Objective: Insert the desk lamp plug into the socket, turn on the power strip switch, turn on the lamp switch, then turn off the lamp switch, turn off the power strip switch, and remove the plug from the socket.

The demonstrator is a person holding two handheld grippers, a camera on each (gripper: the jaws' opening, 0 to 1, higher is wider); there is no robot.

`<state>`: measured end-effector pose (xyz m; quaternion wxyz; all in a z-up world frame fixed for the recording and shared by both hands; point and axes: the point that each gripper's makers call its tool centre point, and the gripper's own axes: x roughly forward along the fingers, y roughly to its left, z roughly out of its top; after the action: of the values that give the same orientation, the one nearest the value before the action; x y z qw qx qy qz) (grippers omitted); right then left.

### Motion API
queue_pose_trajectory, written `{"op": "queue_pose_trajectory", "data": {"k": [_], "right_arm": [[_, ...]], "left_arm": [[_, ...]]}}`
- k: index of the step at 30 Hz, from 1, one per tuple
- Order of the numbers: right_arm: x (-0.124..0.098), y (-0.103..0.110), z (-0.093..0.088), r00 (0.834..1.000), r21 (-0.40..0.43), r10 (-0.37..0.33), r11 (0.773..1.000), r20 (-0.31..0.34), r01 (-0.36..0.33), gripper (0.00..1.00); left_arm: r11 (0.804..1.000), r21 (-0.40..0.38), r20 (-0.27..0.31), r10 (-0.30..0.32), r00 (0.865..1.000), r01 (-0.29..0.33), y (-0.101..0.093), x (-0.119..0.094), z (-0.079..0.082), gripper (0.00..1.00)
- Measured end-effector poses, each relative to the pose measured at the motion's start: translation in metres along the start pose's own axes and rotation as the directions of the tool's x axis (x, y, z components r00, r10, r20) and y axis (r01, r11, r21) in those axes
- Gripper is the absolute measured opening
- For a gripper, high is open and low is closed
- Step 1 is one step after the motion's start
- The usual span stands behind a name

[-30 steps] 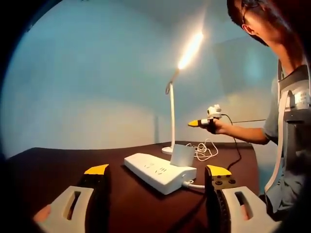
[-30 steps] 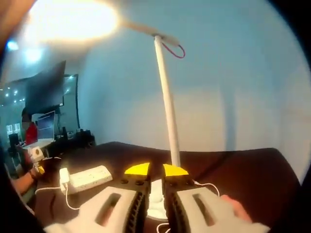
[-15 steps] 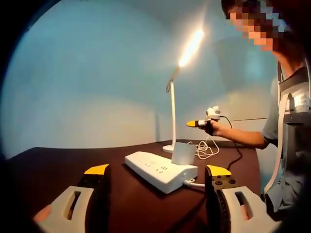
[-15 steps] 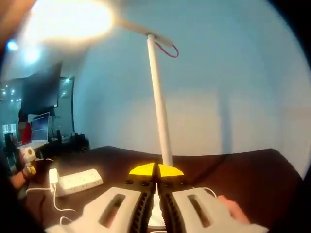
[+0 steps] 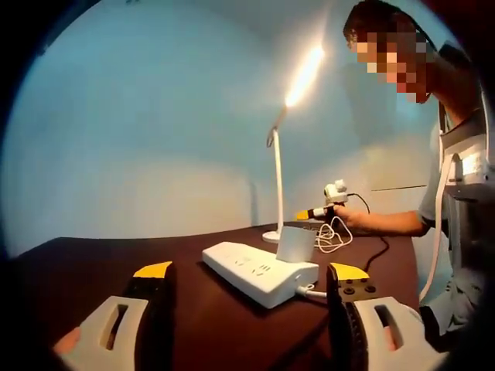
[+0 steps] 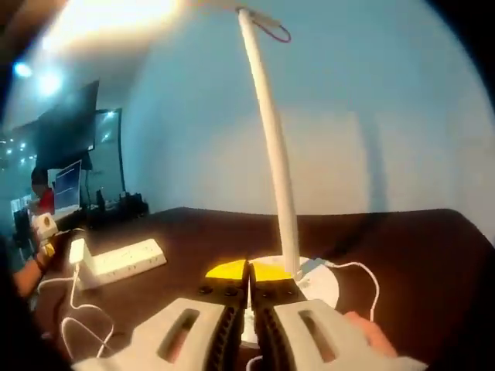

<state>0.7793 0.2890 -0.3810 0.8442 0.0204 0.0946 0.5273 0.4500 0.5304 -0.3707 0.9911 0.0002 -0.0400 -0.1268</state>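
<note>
Left gripper view: plug [image 5: 295, 244] in power strip [image 5: 259, 273].

A plain pale-blue wall [image 5: 139, 139] backs the dark brown table [image 5: 224, 309]; dim, possibly office, furniture [image 6: 73, 185] stands beyond.

Left gripper [image 5: 251, 272] jaws wide apart, nothing held; power strip [image 5: 259, 272] (plug [image 5: 295, 244] inserted) ahead; lamp [image 5: 278, 185] lit.

Opposed low views, shared power strip [image 5: 259, 272]
</note>
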Motion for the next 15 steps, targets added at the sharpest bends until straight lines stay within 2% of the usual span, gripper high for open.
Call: {"op": "queue_pose_trajectory", "data": {"k": [11, 15], "right_arm": [[0.007, -0.009, -0.020, 0.999, -0.002, -0.004, 1.000, -0.050, 0.004, 0.04], [0.009, -0.009, -0.024, 0.998, -0.041, -0.024, 0.999, -0.066, 0.021, 0.04]], "left_arm": [[1.000, 0.004, 0.004, -0.006, 1.000, 0.006, -0.001, 0.000, 0.001, 0.76], [1.000, 0.003, 0.009, -0.005, 1.000, 0.005, -0.001, 0.000, 0.002, 0.76]]}}
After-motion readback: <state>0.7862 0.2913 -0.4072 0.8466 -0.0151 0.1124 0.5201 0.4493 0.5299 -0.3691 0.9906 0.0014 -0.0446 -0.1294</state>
